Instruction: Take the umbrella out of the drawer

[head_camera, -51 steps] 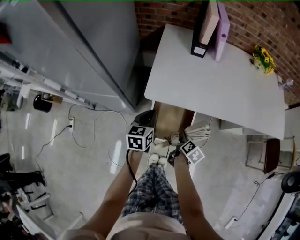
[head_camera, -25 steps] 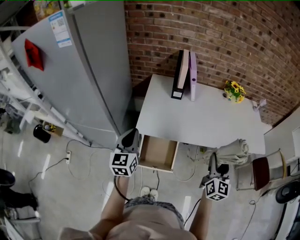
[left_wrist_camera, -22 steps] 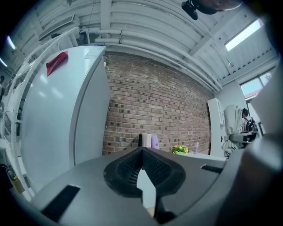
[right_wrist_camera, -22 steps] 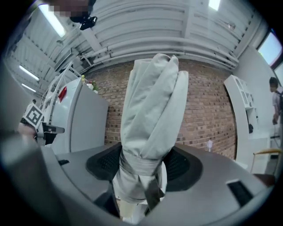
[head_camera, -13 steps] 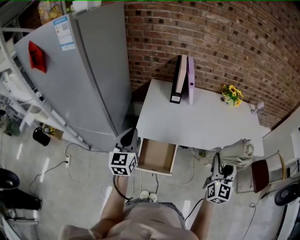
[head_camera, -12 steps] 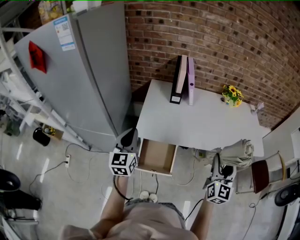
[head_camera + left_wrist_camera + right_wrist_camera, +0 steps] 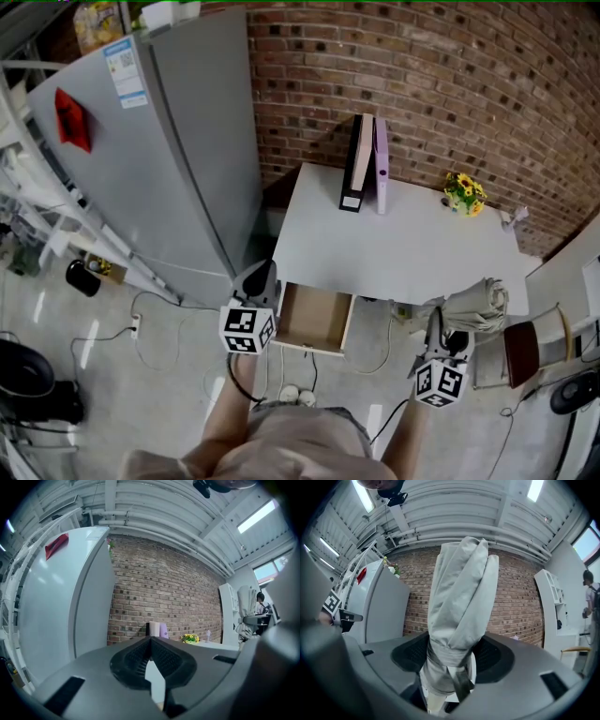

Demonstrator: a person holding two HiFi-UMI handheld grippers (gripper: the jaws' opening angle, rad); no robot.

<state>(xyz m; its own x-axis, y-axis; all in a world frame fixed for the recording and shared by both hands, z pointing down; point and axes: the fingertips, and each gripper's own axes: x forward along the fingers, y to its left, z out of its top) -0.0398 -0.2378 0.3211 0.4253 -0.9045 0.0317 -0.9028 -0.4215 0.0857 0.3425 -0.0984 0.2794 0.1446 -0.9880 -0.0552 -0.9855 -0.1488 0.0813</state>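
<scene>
Even indoor light, ceiling strip lights point(image 7: 534, 489), fisheye-bent edges, sharp focus

- Left gripper view: sits close behind the left fingers point(image 7: 133, 660) and faces level.
- Right gripper view: likewise, close behind the right fingers point(image 7: 494, 656).
- Head view: high above both pairs of fingers, looking steeply down.
- All three share the brick wall point(image 7: 422, 84) beyond the fingers.

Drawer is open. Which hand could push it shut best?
Probably left. The left tool is empty, closed, right beside the drawer; the right tool is gripping the umbrella, off to the side.
</scene>
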